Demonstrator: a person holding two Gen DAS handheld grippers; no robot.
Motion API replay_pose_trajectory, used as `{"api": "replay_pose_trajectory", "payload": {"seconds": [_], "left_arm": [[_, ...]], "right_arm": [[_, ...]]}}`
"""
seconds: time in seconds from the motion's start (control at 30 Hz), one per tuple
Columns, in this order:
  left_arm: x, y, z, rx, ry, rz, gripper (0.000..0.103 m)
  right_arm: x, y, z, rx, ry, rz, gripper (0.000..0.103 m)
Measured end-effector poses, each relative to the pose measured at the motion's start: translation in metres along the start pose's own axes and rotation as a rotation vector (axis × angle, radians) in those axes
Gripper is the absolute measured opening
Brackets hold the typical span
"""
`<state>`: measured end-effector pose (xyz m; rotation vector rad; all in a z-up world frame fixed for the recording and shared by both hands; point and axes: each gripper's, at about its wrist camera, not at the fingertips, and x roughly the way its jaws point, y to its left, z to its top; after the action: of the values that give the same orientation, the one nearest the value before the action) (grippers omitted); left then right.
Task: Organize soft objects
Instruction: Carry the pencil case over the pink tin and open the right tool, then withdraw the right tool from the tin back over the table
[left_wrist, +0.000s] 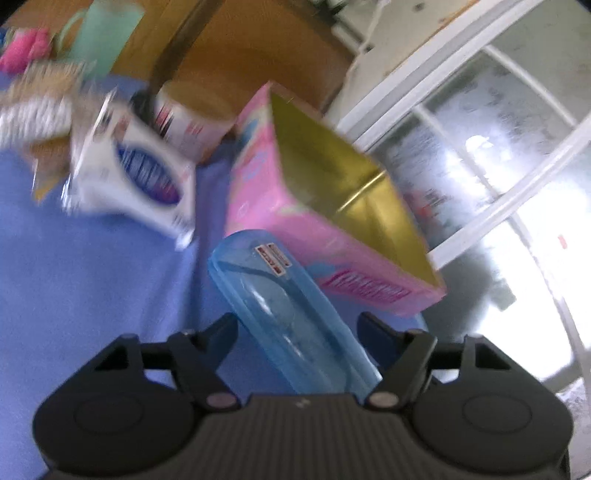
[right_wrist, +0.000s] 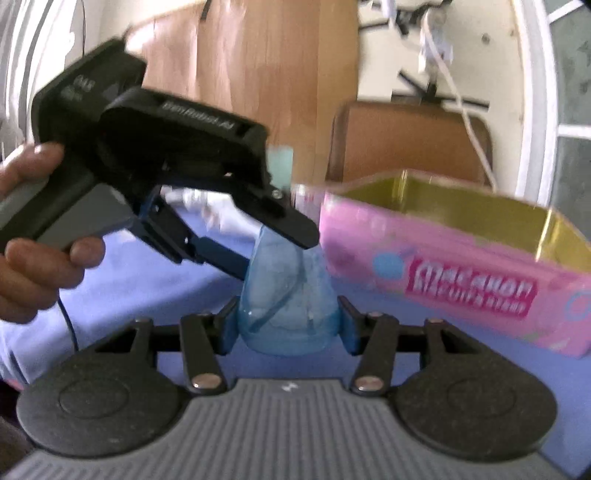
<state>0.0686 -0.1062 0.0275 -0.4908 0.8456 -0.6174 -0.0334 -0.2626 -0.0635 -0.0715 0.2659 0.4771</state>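
A translucent blue plastic case (left_wrist: 291, 314) with something pale inside is held above the blue cloth. In the left wrist view my left gripper (left_wrist: 297, 328) has its jaws on either side of it. In the right wrist view my right gripper (right_wrist: 288, 321) is shut on the case's near end (right_wrist: 288, 295), and the left gripper (right_wrist: 273, 243) grips its far end from the left. An open pink box (right_wrist: 443, 266) with a gold inside stands just right of the case; it also shows in the left wrist view (left_wrist: 295, 206).
A white and blue packet (left_wrist: 136, 177), a white and red box (left_wrist: 188, 129), a woven item (left_wrist: 40, 107), a mint jug (left_wrist: 107, 33) and a pink soft thing (left_wrist: 26, 48) lie at the back of the blue cloth (left_wrist: 92, 277). A window (left_wrist: 498, 166) is on the right.
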Motion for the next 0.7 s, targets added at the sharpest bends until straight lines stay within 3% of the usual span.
{"api": "replay_pose_trajectory", "payload": {"seconds": [0.13,0.27,0.37,0.47,0.57,0.7], "left_arm": [[-0.004,-0.046,0.024,0.154,-0.062,0.014,0.075],[0.027,-0.086,0.055,0.273,-0.082,-0.015,0.077],[0.064,-0.097,0.070,0.291,-0.077,-0.037,0.078],[0.091,-0.099,0.072,0.285,-0.088,0.014,0.079],[0.085,-0.091,0.067,0.286,-0.120,0.051,0.081],[0.042,-0.073,0.054,0.327,-0.202,0.090,0.091]], "right_arm": [[-0.015,-0.009,0.021,-0.023,-0.114,-0.066,0.055],[-0.012,-0.037,0.042,-0.023,-0.178,-0.186,0.055],[0.001,-0.071,0.052,0.021,-0.175,-0.265,0.056],[0.021,-0.106,0.054,0.098,-0.121,-0.363,0.057],[0.031,-0.127,0.048,0.164,-0.067,-0.432,0.058],[0.014,-0.121,0.045,0.201,-0.122,-0.401,0.058]]}}
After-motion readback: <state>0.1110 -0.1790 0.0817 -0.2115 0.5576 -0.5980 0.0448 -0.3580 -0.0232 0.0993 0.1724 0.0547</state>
